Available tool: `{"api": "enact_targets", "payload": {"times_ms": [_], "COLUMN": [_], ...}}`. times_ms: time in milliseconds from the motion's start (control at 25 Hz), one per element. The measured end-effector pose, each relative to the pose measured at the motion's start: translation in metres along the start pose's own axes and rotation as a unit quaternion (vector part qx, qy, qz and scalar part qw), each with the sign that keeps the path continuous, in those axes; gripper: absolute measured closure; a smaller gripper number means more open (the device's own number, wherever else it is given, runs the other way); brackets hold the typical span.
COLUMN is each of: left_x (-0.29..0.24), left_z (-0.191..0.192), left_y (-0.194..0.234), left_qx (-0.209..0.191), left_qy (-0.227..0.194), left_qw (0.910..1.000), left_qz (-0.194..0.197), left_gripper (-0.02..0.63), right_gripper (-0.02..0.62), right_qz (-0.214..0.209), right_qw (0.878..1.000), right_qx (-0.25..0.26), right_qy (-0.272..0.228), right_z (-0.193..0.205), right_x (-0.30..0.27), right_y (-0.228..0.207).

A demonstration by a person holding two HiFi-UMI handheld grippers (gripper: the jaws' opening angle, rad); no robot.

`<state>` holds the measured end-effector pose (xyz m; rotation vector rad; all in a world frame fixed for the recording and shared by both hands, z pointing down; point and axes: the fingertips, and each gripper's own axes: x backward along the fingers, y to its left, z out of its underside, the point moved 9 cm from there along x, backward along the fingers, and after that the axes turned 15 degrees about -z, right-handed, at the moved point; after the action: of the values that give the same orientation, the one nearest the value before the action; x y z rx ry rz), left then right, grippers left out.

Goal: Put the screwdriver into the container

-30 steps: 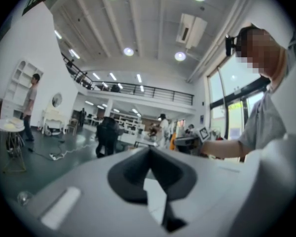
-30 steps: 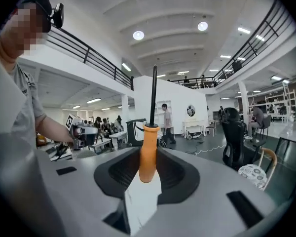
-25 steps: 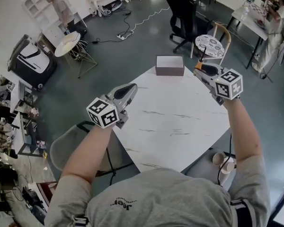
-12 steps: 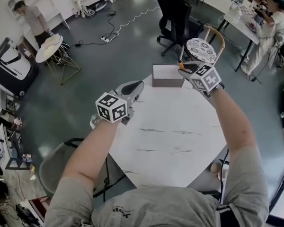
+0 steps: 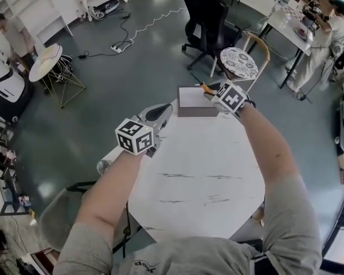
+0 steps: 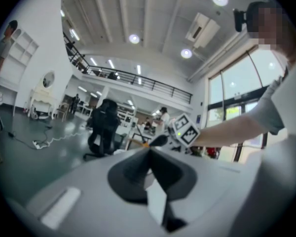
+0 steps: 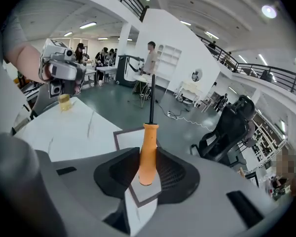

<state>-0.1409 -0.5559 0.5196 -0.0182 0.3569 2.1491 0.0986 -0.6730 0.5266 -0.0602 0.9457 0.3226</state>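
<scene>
Grips the screwdriver (image 7: pixel 148 149) in the right gripper (image 7: pixel 147 157), pads pressed on either side of the orange handle, black shaft sticking out ahead past the jaw tips. Holds it in the air, tilted downward, at the far edge of the table (image 5: pixel 200 176). Seen from the head view, crosses the far right corner of the container (image 5: pixel 192 103) without being inside it; height above the rim not clear. In the right gripper view, directly behind the handle: the same container, open-topped, pale inside, dark-rimmed, resting on the white marbled top. Holds the left gripper (image 5: pixel 162 110) about level over the table's left edge, to the left of the container, jaws closed together with nothing between them. Beyond the table on the grey floor: a black office chair (image 5: pixel 209 16) and, nearer the right gripper, a chair with a round patterned seat (image 5: pixel 238 62).
</scene>
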Motion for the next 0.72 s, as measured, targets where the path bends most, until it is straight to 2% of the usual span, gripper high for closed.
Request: {"api": "enact_targets", "payload": {"times_ms": [520,720], "left_x": [-0.036,-0.041], "left_z": [0.031,0.040], "left_y": [0.019,0.024], "left_qx": [-0.001,0.007], "left_qy": [0.013,0.017], "left_qw": [0.9999,0.9998], "left_qz": [0.004,0.003], "left_gripper": [0.603,0.603], "right_gripper": [0.489,0.489], "right_qz": [-0.050,-0.062], "right_qw": [0.992,0.984], "right_qx": [0.027,0.010], "right_qy": [0.116,0.165], "right_z": [0.020,0.024], "right_x": [-0.062,-0.077], "right_y": [-0.026,-0.029]}}
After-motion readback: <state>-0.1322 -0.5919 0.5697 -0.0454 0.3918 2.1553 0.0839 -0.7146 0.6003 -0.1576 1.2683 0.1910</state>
